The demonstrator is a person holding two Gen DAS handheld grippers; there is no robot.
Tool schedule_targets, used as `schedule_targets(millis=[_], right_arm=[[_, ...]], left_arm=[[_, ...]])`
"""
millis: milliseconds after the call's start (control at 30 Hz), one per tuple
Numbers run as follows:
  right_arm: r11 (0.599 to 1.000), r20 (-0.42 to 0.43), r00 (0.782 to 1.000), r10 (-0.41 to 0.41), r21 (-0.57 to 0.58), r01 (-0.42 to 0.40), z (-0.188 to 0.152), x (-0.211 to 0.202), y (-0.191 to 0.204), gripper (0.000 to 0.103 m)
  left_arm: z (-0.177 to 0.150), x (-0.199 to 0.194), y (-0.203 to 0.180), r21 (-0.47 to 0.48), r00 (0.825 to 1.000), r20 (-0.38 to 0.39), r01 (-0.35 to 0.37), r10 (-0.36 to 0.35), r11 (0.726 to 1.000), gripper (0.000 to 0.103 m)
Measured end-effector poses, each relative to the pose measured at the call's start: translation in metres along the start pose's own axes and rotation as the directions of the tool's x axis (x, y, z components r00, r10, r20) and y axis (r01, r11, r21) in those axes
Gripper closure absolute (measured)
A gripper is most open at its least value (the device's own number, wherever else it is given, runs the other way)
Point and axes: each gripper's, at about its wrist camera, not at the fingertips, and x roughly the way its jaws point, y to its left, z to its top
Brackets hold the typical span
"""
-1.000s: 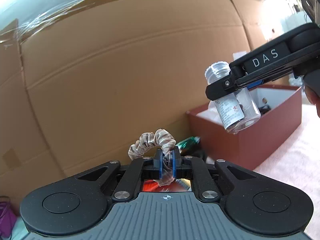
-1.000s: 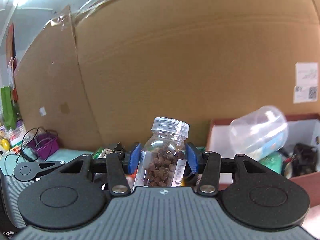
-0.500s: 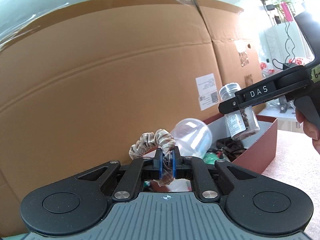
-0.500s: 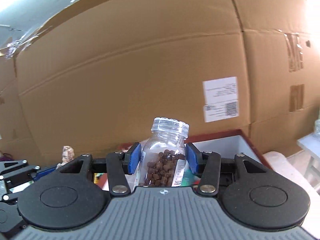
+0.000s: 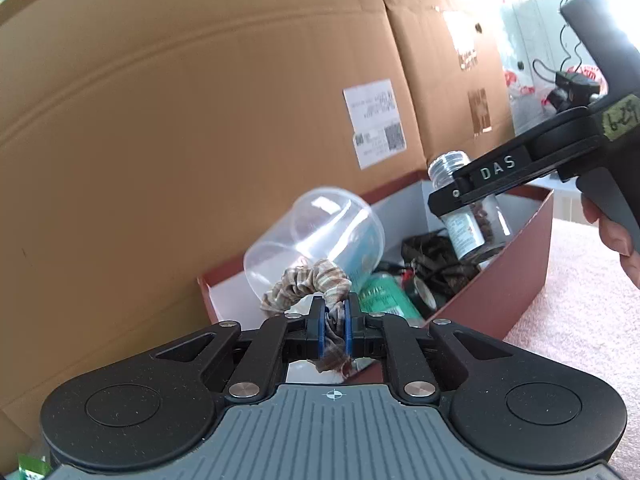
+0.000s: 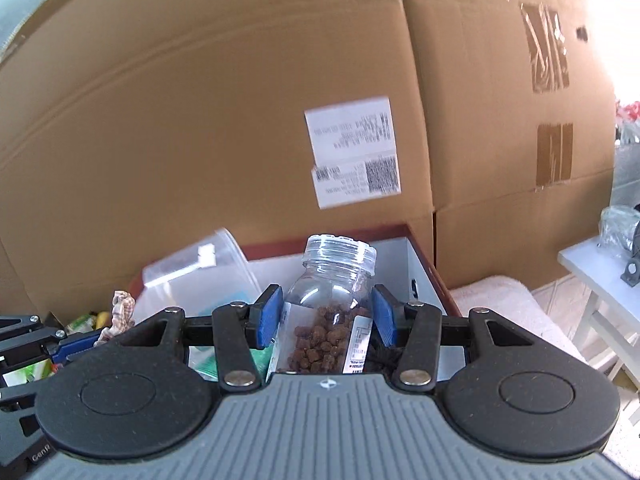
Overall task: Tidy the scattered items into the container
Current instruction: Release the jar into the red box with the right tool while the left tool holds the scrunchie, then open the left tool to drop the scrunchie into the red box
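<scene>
My left gripper (image 5: 333,330) is shut on a brown striped scrunchie (image 5: 304,284) and holds it at the near left corner of the dark red box (image 5: 516,280). My right gripper (image 6: 326,318) is shut on a clear bottle of brown pellets (image 6: 328,308), upright over the box's right part (image 6: 424,264); the bottle also shows in the left wrist view (image 5: 472,220). The box holds a tipped clear plastic cup (image 5: 316,236), a green packet (image 5: 384,292) and dark straps (image 5: 436,256).
A tall cardboard carton (image 5: 200,120) with a white label stands right behind the box. Pink cloth (image 5: 580,320) covers the surface to the right. A white table (image 6: 600,264) stands at the far right.
Both grippers have moved right toward the box with their loads. The bottle has come down over the box's right part, and the scrunchie is now at its left corner.
</scene>
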Motion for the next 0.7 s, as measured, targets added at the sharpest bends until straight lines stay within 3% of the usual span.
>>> schedule_targets(millis=[167,200,233,333,367,400,467,700], right_arm=[[1.000,-0.088,0.996,-0.010,-0.019,0.008,-0.006,0.032,-0.003,0.049],[1.000,-0.099,0.995,-0.011,-0.020,0.009,-0.008,0.036,-0.003,0.049],[1.000,-0.106,0.994,-0.010,-0.016,0.008,-0.010,0.038,-0.004,0.049],[1.000,-0.121,0.993,-0.009,-0.021,0.007,-0.013,0.043,-0.002,0.049],[1.000,-0.124,0.992,-0.014,-0.027,0.011,-0.014,0.044,-0.001,0.048],[0.999,-0.122,0.992,-0.020,-0.034,0.016,-0.015,0.044,0.000,0.047],[0.999,-0.108,0.994,-0.030,-0.042,0.026,-0.017,0.040,0.001,0.030],[0.999,-0.037,0.999,0.002,-0.042,-0.003,-0.022,0.023,0.007,0.014]], left_arm=[[-0.002,0.007,0.003,-0.031,1.000,-0.021,-0.016,0.016,0.999,0.098],[-0.002,0.008,0.004,-0.032,1.000,-0.026,-0.018,0.017,0.999,0.094],[-0.001,0.009,0.005,-0.032,0.999,-0.032,-0.019,0.018,0.999,0.086],[-0.001,0.007,0.006,-0.034,0.998,-0.023,-0.055,0.055,0.998,0.044],[-0.001,0.005,0.006,-0.037,0.998,-0.010,-0.062,0.061,0.997,0.020],[-0.001,0.003,0.006,-0.036,0.998,0.000,-0.063,0.063,0.997,0.009],[-0.002,-0.002,0.006,-0.036,0.997,0.016,-0.074,0.074,0.997,0.008],[-0.002,-0.008,0.006,-0.058,0.996,0.032,-0.082,0.084,0.995,0.007]])
